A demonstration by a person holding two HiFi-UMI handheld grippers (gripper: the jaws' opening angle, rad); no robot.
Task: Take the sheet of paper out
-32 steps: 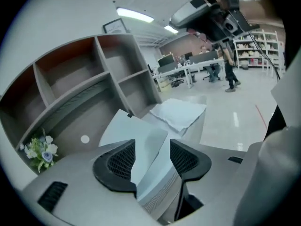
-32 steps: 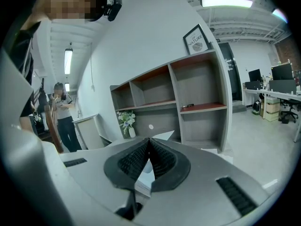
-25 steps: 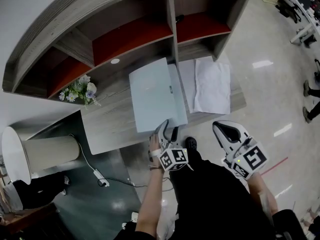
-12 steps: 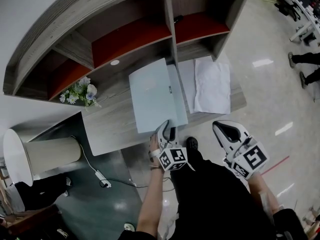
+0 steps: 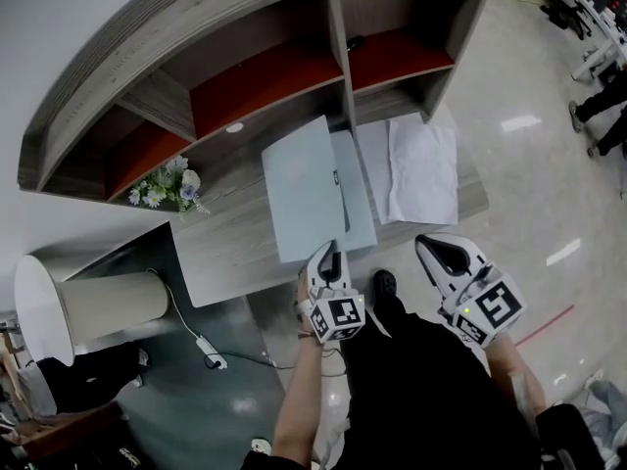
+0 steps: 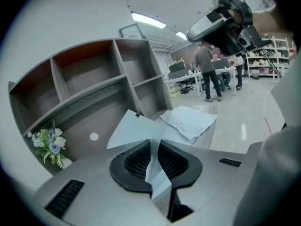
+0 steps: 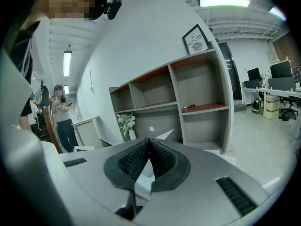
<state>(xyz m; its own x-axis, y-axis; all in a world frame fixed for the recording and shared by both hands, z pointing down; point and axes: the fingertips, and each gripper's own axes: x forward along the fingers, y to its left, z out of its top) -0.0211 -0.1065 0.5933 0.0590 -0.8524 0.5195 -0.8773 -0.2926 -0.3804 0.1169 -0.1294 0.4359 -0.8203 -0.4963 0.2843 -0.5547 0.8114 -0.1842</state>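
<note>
Left gripper [image 5: 331, 255] jaws have just been closing and now pinch the near edge of a large pale blue-grey sheet [image 5: 309, 184]. In the left gripper view the sheet [image 6: 131, 131] runs up through the narrow gap between the pads of the left gripper [image 6: 154, 147]. Whether this is paper or a folder cover cannot be told. Its near edge is raised off the grey wood-grain table [image 5: 225, 233] at the front, and the rest slopes away toward the shelf unit.

A second pale layer [image 5: 359, 199] lies flat under it, showing along its right side, with a small dark mark [image 5: 336, 176] at the seam between the two. Just right of that, a white crumpled sheet [image 5: 423, 164] lies flat on the table, touching the pale layer's edge.

Right gripper [image 5: 436, 253] has its jaws pressed together with nothing between them; the right gripper view shows the pads of the right gripper [image 7: 149, 142] meeting at the tips. It hangs off the table's front edge, over the floor, apart from the sheets.

The grey wooden shelf unit with red-brown shelves [image 5: 338, 27] stands at the table's back. A small bunch of white and blue flowers [image 5: 167, 184] sits at the table's left end.
</note>
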